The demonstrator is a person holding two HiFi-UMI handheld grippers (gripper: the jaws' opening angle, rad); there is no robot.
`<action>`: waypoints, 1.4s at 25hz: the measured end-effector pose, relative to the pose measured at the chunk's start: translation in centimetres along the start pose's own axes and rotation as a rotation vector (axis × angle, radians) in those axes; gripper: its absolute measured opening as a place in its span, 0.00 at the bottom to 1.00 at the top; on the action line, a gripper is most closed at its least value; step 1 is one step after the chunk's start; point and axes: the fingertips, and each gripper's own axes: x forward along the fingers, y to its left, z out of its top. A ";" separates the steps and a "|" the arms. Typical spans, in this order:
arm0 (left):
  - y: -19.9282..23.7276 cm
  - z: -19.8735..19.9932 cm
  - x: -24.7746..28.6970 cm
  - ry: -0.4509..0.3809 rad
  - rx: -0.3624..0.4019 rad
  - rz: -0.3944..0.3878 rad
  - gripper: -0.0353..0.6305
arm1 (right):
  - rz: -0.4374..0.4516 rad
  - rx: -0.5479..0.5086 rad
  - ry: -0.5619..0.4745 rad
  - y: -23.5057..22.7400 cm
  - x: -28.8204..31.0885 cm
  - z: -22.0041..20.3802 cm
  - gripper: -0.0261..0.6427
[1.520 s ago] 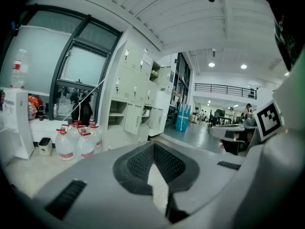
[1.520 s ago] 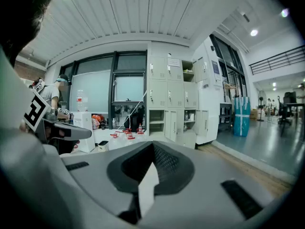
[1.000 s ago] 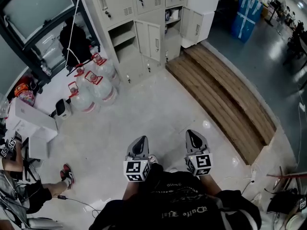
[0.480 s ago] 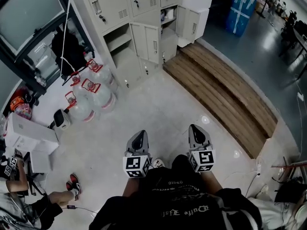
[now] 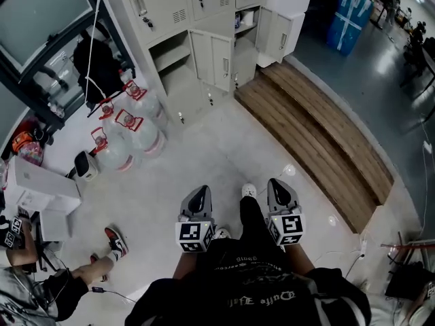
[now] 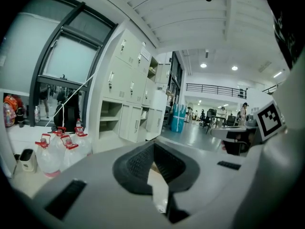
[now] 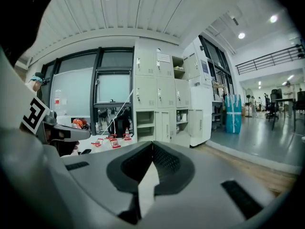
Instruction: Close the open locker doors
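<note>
Lockers [image 5: 170, 5] stand against the wall at the top of the head view, well apart from both grippers. Two doors hang open: a lower middle door [image 5: 212, 58] and a white door [image 5: 284, 36] at the bank's right end (an open shelf compartment [image 5: 170, 51] sits just left of the middle one). Water jugs [image 5: 132, 131] cluster on the floor left of the bank. A wooden step [image 5: 319, 134] runs off to its right. Left gripper [image 5: 198, 197] and right gripper [image 5: 281, 189] are side by side, close to the person's body. Each has its jaws together with nothing between them.
</note>
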 end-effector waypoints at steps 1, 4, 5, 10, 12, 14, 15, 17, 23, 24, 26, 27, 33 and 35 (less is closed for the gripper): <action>0.2 0.0 0.6 0.004 -0.004 0.003 0.06 | 0.010 0.004 0.006 -0.3 0.9 0.0 0.05; 0.6 0.5 2.7 0.016 -0.016 0.007 0.06 | 0.047 0.010 0.015 -1.3 3.9 0.6 0.05; 0.8 0.7 3.5 0.018 -0.021 0.015 0.06 | 0.061 0.010 0.012 -1.7 5.1 1.0 0.05; 2.3 2.1 8.5 0.019 -0.040 0.084 0.06 | 0.118 0.000 0.002 -4.4 10.8 2.6 0.05; 2.7 3.1 10.8 0.009 -0.037 0.102 0.06 | 0.133 -0.002 0.001 -5.9 13.0 3.2 0.05; 3.2 4.1 13.0 -0.005 -0.036 0.126 0.06 | 0.147 0.005 -0.003 -7.3 15.0 3.9 0.05; 3.5 4.6 14.1 -0.011 -0.039 0.139 0.06 | 0.154 0.007 -0.008 -8.0 16.0 4.3 0.05; 3.8 5.5 16.1 -0.019 -0.048 0.162 0.06 | 0.169 0.013 -0.016 -9.3 17.7 5.0 0.05; 3.1 6.5 21.6 -0.008 -0.095 0.210 0.06 | 0.224 0.003 0.017 -13.2 22.1 5.4 0.05; 2.8 6.5 22.4 -0.007 -0.100 0.216 0.06 | 0.235 0.001 0.021 -13.8 22.7 5.5 0.05; 2.3 6.7 23.9 -0.006 -0.105 0.226 0.06 | 0.258 -0.006 0.026 -15.0 24.0 5.8 0.05; 2.1 6.7 24.6 -0.006 -0.105 0.230 0.06 | 0.267 -0.011 0.028 -15.5 24.6 5.8 0.05; 1.7 7.1 27.5 0.005 -0.090 0.245 0.06 | 0.278 0.007 0.041 -17.6 27.4 6.1 0.05; 2.1 7.4 28.0 0.004 -0.086 0.253 0.06 | 0.285 0.012 0.031 -17.6 28.0 6.4 0.05</action>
